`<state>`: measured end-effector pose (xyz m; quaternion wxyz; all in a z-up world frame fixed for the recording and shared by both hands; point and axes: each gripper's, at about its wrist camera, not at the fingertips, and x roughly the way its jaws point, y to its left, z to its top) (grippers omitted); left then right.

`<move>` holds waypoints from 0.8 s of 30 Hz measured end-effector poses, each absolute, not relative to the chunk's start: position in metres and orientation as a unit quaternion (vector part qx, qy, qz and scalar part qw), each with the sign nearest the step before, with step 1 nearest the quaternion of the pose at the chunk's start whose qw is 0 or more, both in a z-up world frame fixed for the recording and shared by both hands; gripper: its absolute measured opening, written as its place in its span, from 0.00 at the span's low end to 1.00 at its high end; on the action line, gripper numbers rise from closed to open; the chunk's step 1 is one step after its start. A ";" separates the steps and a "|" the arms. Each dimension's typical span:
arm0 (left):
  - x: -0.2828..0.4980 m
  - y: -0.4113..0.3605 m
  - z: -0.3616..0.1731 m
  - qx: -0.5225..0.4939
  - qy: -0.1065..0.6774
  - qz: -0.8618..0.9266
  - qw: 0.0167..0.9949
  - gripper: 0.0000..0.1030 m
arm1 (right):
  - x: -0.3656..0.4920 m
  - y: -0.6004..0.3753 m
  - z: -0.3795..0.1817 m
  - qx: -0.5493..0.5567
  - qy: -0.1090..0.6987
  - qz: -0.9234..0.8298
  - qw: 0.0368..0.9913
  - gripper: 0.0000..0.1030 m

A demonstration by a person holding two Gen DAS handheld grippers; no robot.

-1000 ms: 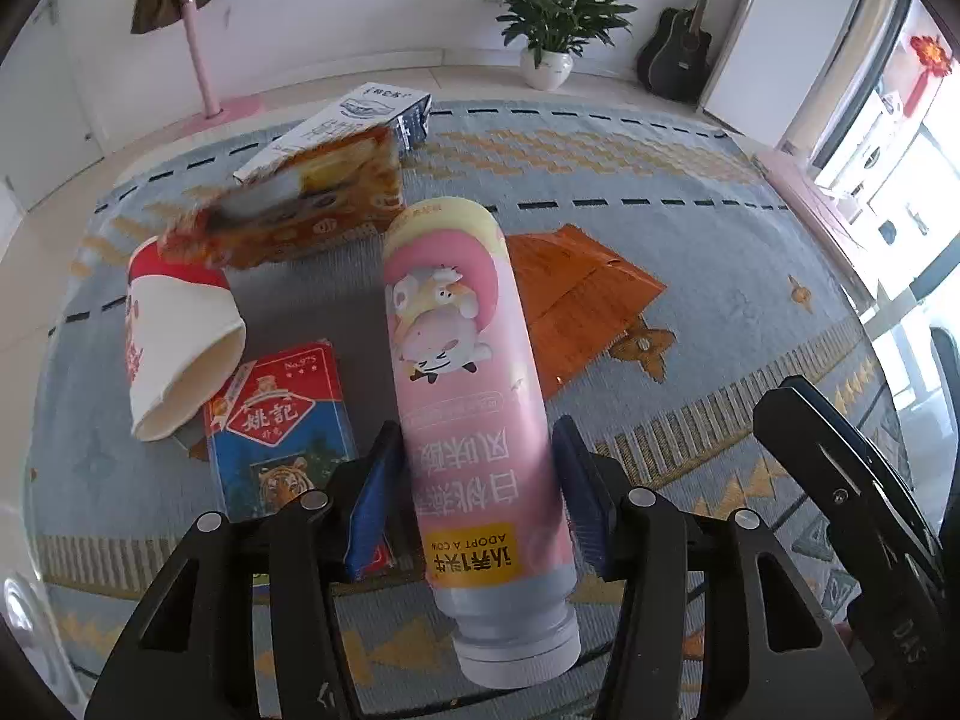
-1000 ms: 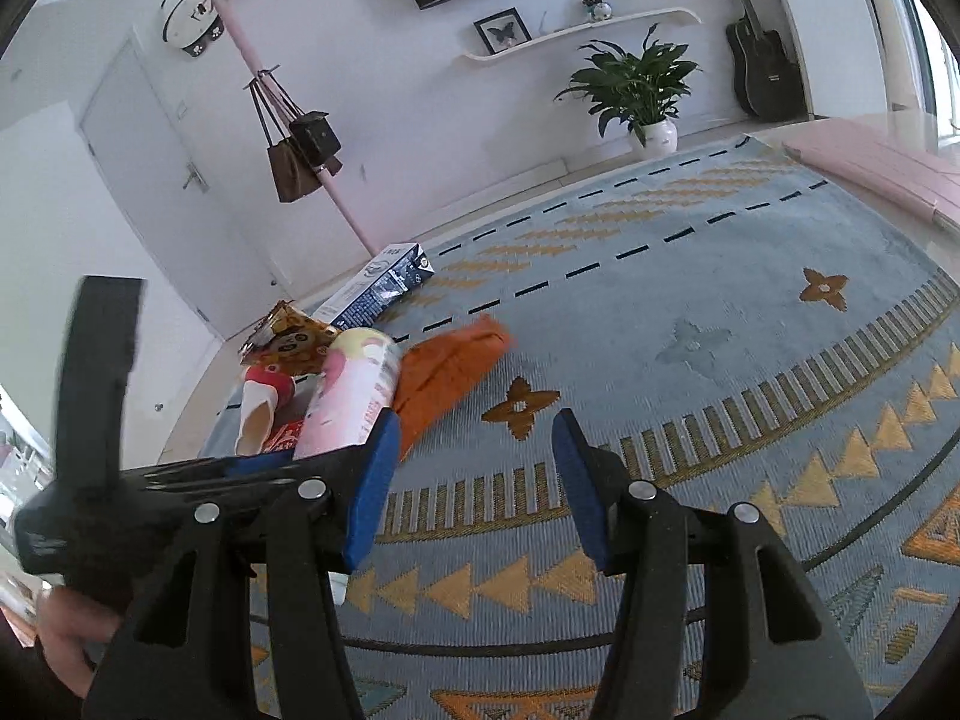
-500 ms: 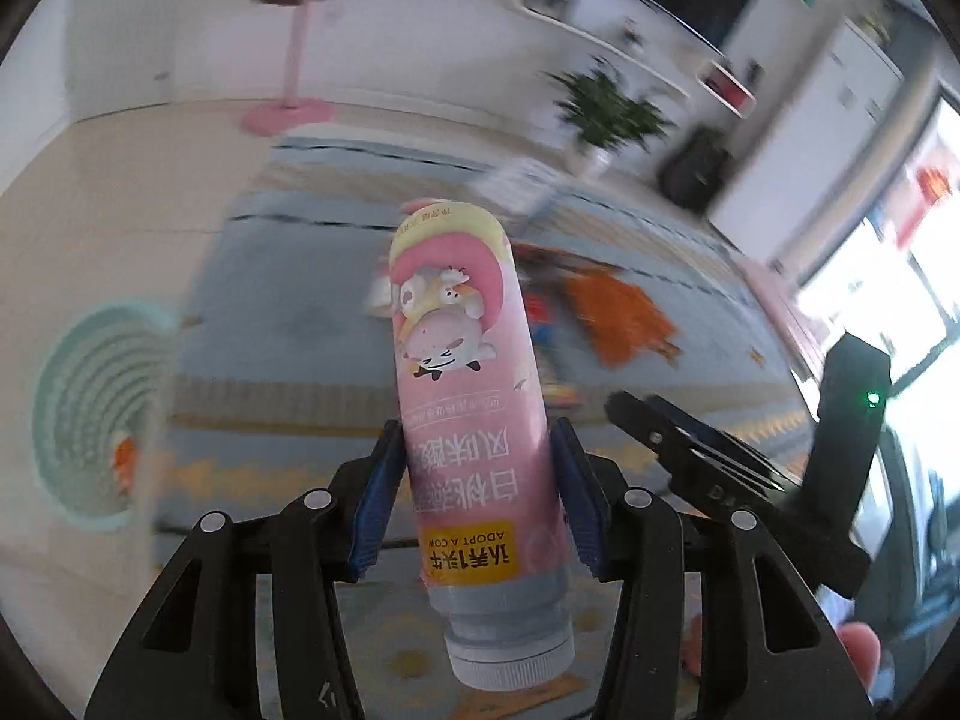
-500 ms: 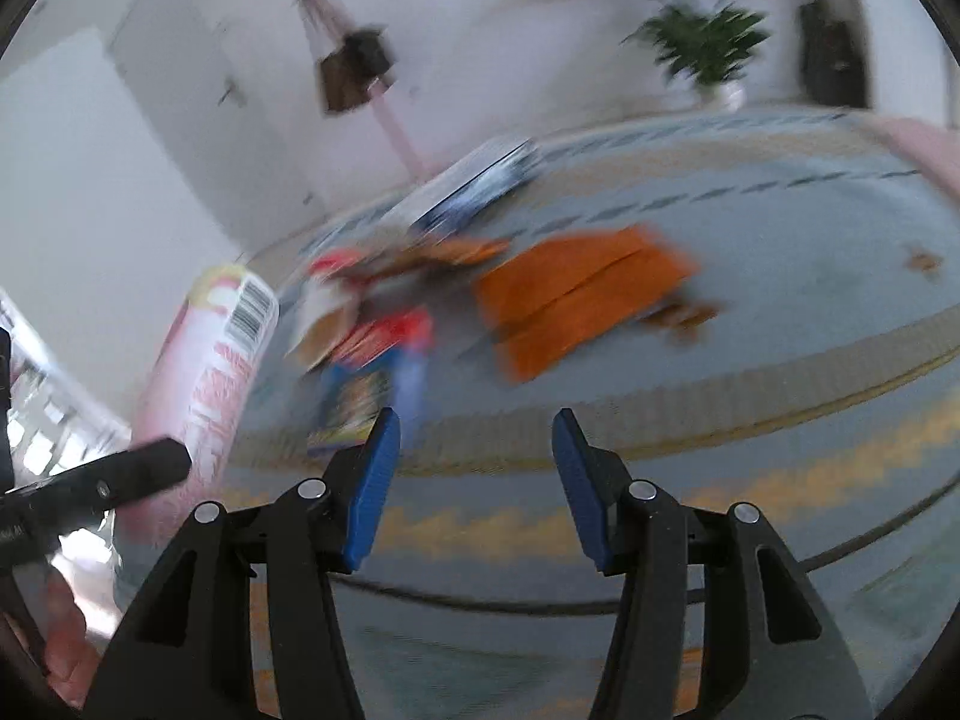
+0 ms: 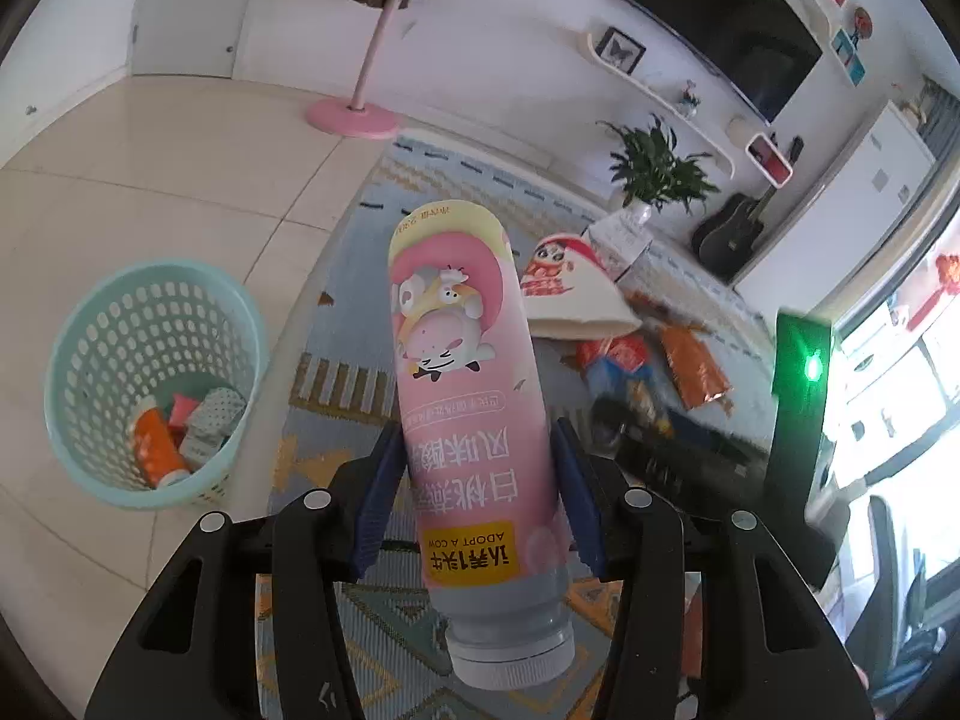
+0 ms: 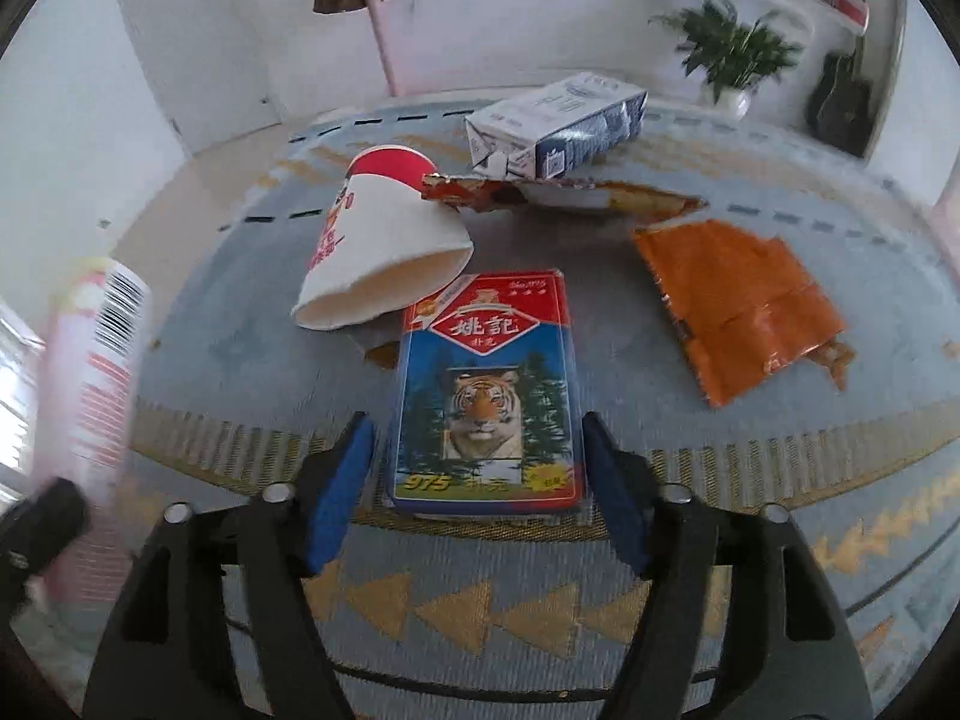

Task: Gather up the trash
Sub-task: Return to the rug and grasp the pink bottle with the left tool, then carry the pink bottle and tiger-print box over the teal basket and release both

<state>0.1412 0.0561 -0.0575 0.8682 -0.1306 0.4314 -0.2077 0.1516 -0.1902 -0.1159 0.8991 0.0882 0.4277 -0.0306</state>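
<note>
My left gripper (image 5: 477, 498) is shut on a pink yogurt bottle (image 5: 462, 396), held above the rug with its cap toward the camera. A teal mesh basket (image 5: 78, 420) with some trash in it stands on the tile floor to the left. My right gripper (image 6: 477, 492) is open, its jaws on either side of a blue and red tiger card box (image 6: 486, 390) lying on the rug. The bottle shows blurred at the left of the right wrist view (image 6: 96, 372). A paper cup (image 6: 378, 246) lies on its side behind the box.
An orange wrapper (image 6: 738, 306), a torn snack bag (image 6: 564, 195) and a white-blue milk carton (image 6: 558, 120) lie on the rug. A pink coat stand (image 5: 354, 114), a potted plant (image 5: 654, 174) and a guitar (image 5: 729, 234) stand by the wall.
My left gripper has swung left with the bottle, bringing the basket into view. My right gripper has moved left and down over the tiger card box.
</note>
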 end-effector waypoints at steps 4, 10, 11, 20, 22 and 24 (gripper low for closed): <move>0.139 0.059 -0.050 -0.141 0.422 -0.213 0.870 0.46 | 0.128 -0.187 -0.115 0.092 0.438 0.016 0.894 0.55; 0.133 0.061 -0.042 -0.147 0.412 -0.222 0.871 0.46 | 0.097 -0.177 -0.118 0.073 0.450 0.038 0.889 0.56; 0.133 0.062 -0.041 -0.146 0.410 -0.222 0.872 0.46 | 0.098 -0.176 -0.118 0.069 0.454 0.035 0.888 0.56; 0.135 0.082 -0.035 -0.168 0.402 -0.208 0.876 0.46 | 0.125 -0.160 -0.116 0.044 0.485 -0.002 0.874 0.56; 0.135 0.090 -0.027 -0.159 0.404 -0.192 0.880 0.46 | 0.124 -0.155 -0.114 0.055 0.481 0.017 0.875 0.55; 0.137 0.105 -0.018 -0.164 0.404 -0.175 0.883 0.46 | 0.124 -0.148 -0.107 0.069 0.475 0.040 0.877 0.55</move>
